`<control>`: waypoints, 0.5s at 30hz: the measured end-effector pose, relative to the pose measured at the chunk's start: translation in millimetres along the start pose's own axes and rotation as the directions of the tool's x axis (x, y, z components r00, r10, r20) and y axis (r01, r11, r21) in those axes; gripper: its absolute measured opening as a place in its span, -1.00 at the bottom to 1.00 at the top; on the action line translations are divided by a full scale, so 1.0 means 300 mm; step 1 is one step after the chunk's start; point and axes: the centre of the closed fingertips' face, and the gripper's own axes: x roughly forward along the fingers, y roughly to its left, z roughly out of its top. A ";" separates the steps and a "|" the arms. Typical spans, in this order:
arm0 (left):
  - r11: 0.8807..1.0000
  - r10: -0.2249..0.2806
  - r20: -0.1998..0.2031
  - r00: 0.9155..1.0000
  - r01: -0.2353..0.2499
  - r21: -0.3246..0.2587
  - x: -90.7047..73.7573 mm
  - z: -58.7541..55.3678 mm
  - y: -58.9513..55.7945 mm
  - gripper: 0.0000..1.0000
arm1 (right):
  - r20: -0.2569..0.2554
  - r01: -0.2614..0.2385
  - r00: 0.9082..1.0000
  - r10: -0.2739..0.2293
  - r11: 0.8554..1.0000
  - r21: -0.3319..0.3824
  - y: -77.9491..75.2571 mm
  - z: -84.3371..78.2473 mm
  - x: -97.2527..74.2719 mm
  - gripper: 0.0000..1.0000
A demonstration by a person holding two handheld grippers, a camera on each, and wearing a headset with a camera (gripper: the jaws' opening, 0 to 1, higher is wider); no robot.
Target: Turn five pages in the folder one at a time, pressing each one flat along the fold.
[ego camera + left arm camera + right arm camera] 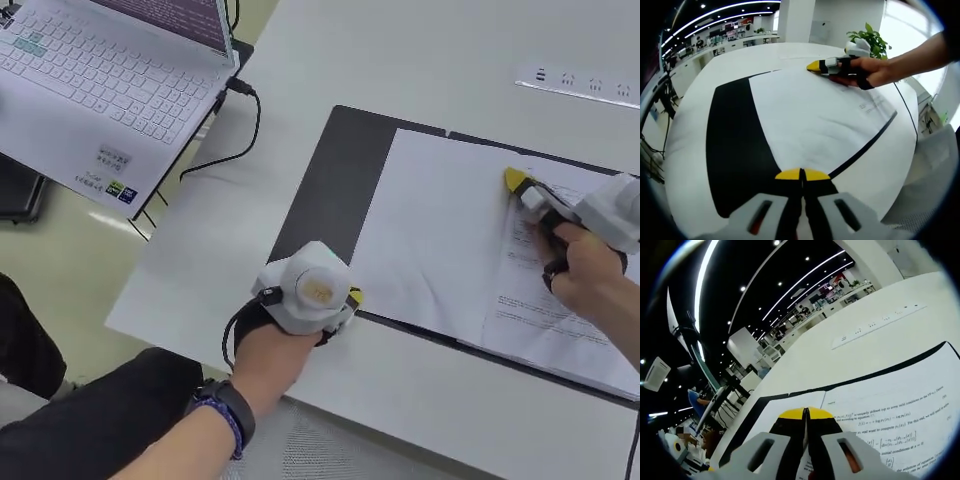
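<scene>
- We see a folder [330,190] lying open on a smooth white table [400,50], to the right of a white laptop [110,80]. Its cover is flat, matte black and rectangular.
- The left-hand page [430,230] is blank white paper, softly creased and slightly wavy. The right-hand page [540,310] lies flatter and carries lines of small printed text.
- The black cover shows as a wide strip left of the blank page and as a thin edge along the near side.
- The left tongs [353,298] have a rounded, pale plastic body and yellow tips. In the left gripper view the two jaws are clenched together with nothing visible between them. They sit at the near edge of the folder, where white paper meets black cover.
- The right tongs [517,180] are clenched too, yellow tips pressed together. They rest on the paper at the fold between the two pages, towards the far end of the folder.
- A thin black cable [240,130] curves from the laptop across the table.
- A long white power strip [580,85] lies beyond the folder.
</scene>
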 end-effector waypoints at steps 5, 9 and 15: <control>1.000 0.002 0.004 1.000 -0.002 -0.005 0.002 0.000 0.001 -1.00 | -0.002 0.015 1.000 -0.015 1.000 -0.007 -0.018 0.037 0.044 -1.00; 1.000 0.002 0.004 1.000 -0.002 -0.007 0.003 0.000 0.002 -1.00 | 0.023 0.020 1.000 -0.020 1.000 0.017 -0.043 0.048 0.061 -1.00; 1.000 0.005 0.005 1.000 -0.005 -0.008 0.003 0.000 0.002 -1.00 | 0.027 0.017 0.999 -0.017 1.000 0.011 -0.090 0.060 0.089 -1.00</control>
